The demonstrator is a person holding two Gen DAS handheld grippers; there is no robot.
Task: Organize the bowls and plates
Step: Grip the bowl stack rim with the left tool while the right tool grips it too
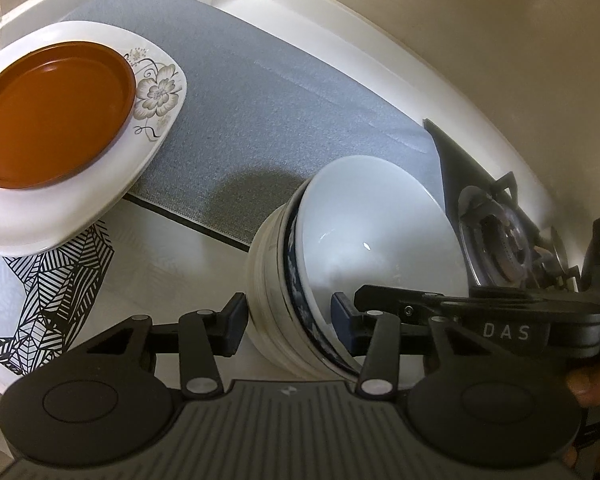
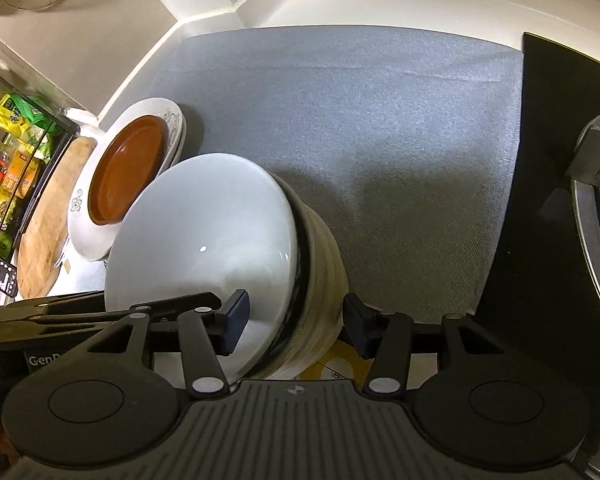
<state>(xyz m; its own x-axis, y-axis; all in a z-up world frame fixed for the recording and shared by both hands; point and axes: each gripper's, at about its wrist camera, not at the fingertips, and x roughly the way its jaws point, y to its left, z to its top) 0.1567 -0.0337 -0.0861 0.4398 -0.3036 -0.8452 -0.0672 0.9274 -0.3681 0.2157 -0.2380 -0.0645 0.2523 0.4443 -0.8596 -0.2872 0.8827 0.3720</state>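
Note:
A stack of nested bowls, white inside with cream outer walls and a blue-patterned rim, sits between both grippers and also shows in the right wrist view. My left gripper is shut on the stack's near rim, one finger outside, one inside. My right gripper is shut on the rim from the opposite side. A brown plate lies on a white flowered square plate at the left, and both appear in the right wrist view.
A grey mat covers the counter up to the white wall. A black gas stove with its burner lies to the right. A round wooden board and a rack of packets stand at the left.

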